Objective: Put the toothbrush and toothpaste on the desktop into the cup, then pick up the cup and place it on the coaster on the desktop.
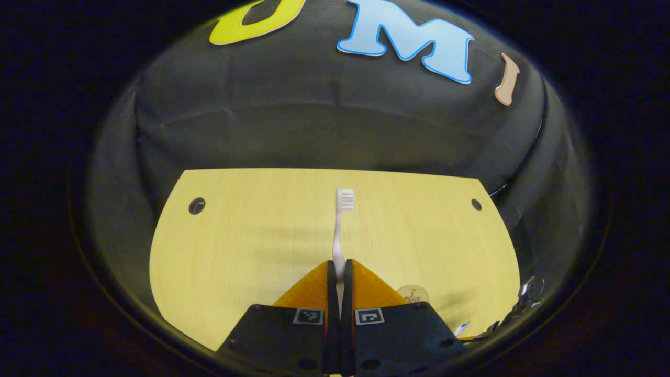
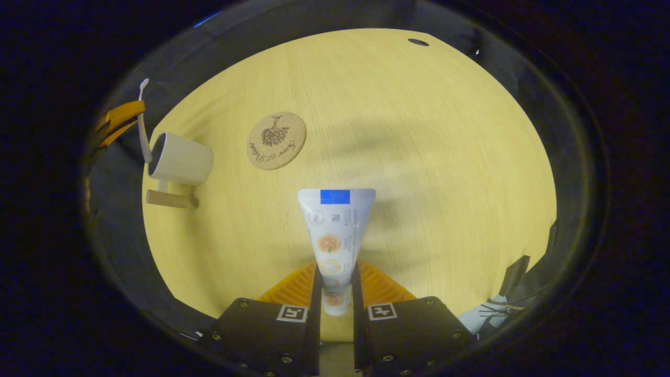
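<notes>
While you're carrying both pieces at once, the cup (image 2: 180,158) is the thing that's going to bite you: it's sitting at the left edge of the right gripper view, lying over toward the rim of the desk (image 2: 419,157) as that lens shows it, so a nudge could be knocking it off. Your left gripper (image 1: 339,272) is pinching the toothbrush (image 1: 341,230) low on the handle, bristles sticking up at centre frame, so it may be swinging. Your right gripper (image 2: 336,285) is clamping the toothpaste (image 2: 336,230) near its cap end, flat crimped end pointing up. The coaster (image 2: 276,140) is lying bare, upper left of centre, just right of the cup.
</notes>
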The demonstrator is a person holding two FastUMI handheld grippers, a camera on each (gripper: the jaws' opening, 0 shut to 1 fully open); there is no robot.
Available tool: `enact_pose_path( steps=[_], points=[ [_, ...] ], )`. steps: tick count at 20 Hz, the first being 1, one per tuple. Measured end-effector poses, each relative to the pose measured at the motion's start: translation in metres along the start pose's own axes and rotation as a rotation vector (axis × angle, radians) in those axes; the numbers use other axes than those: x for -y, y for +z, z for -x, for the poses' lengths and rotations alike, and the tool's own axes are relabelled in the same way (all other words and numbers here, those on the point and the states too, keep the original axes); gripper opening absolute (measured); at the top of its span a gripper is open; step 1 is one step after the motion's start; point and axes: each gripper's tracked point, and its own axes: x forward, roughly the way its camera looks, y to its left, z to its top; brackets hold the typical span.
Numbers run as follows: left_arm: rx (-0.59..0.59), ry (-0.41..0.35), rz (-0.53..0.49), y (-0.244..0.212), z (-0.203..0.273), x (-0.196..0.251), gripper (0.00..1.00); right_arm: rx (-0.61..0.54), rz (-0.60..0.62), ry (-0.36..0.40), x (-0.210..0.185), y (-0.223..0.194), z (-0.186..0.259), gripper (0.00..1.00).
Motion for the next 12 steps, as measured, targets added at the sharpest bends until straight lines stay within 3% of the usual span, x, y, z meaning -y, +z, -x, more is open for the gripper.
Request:
enact_pose_path(
  steps=[1, 3, 4, 6, 7, 10, 11, 12],
  points=[
    [0.005, 0.005, -0.004, -0.003, -0.004, -0.004, 0.13, 0.008, -0.005, 0.006, -0.002, 0.003, 0.002, 0.27],
    [-0.008, 0.006, -0.014, -0.012, -0.010, -0.005, 0.08, 0.026, -0.012, 0.017, -0.008, 0.010, 0.008, 0.27],
    [-0.014, 0.005, -0.016, -0.015, -0.013, -0.005, 0.13, 0.036, -0.013, 0.022, -0.010, 0.014, 0.010, 0.27],
    [-0.025, 0.009, -0.020, -0.024, -0.019, -0.008, 0.08, 0.057, -0.010, 0.033, -0.016, 0.023, 0.015, 0.27],
    [-0.030, 0.014, -0.019, -0.028, -0.020, -0.010, 0.13, 0.066, -0.006, 0.040, -0.019, 0.026, 0.017, 0.27],
    [-0.030, 0.009, -0.011, -0.039, -0.018, -0.014, 0.10, 0.085, 0.010, 0.056, -0.030, 0.034, 0.027, 0.27],
    [-0.031, 0.000, -0.006, -0.040, -0.016, -0.013, 0.19, 0.098, 0.014, 0.060, -0.033, 0.037, 0.030, 0.27],
    [-0.035, 0.002, 0.000, -0.043, -0.017, -0.014, 0.14, 0.108, 0.017, 0.067, -0.037, 0.040, 0.033, 0.30]
  ],
)
